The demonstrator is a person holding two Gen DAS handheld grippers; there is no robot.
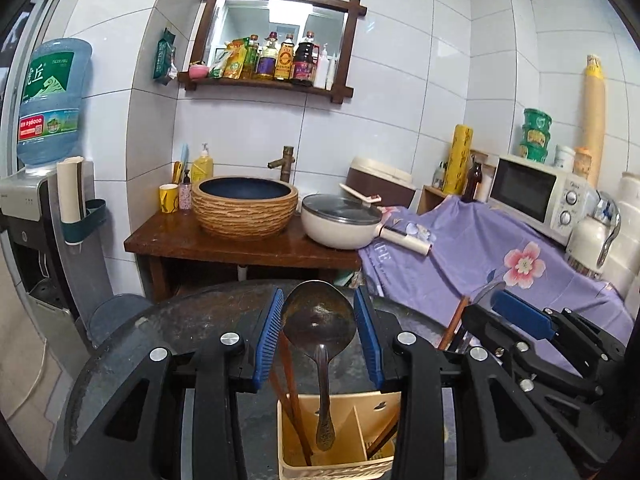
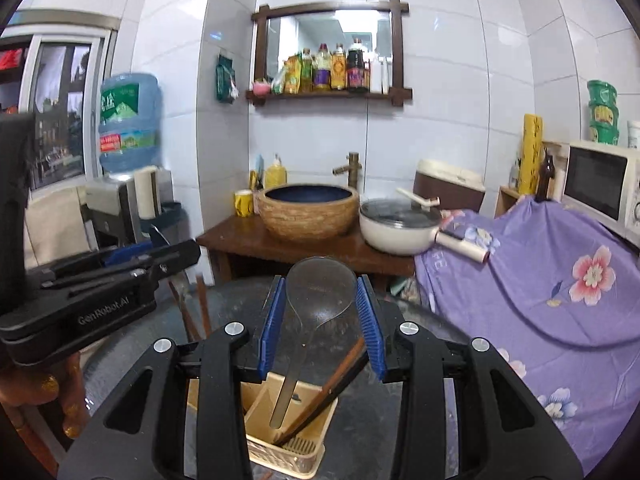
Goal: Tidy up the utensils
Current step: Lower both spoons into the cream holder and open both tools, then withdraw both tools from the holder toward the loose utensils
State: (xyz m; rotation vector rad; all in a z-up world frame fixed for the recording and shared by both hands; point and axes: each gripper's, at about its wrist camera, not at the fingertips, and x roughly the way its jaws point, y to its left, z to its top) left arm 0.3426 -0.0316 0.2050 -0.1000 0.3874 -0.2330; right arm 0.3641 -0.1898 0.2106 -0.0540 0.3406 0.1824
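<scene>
In the left wrist view my left gripper (image 1: 318,294) is shut on a dark metal spoon (image 1: 318,320), its blue pads pressing the sides of the bowl. The handle hangs down into a beige divided utensil holder (image 1: 344,468). Brown chopsticks (image 1: 290,384) lean in the holder's left compartment. In the right wrist view my right gripper (image 2: 320,282) is shut on a shiny spoon (image 2: 320,296), handle down in the same holder (image 2: 260,408), beside more chopsticks (image 2: 332,380). Each gripper shows in the other's view, left gripper (image 2: 176,256) and right gripper (image 1: 486,300), close side by side.
The holder stands on a dark round table (image 1: 180,332). Behind it are a wooden stand with a woven basin (image 1: 244,208) and a lidded white pot (image 1: 340,220). A purple flowered cloth (image 1: 480,248) and a microwave (image 1: 540,192) lie right, a water dispenser (image 1: 48,216) left.
</scene>
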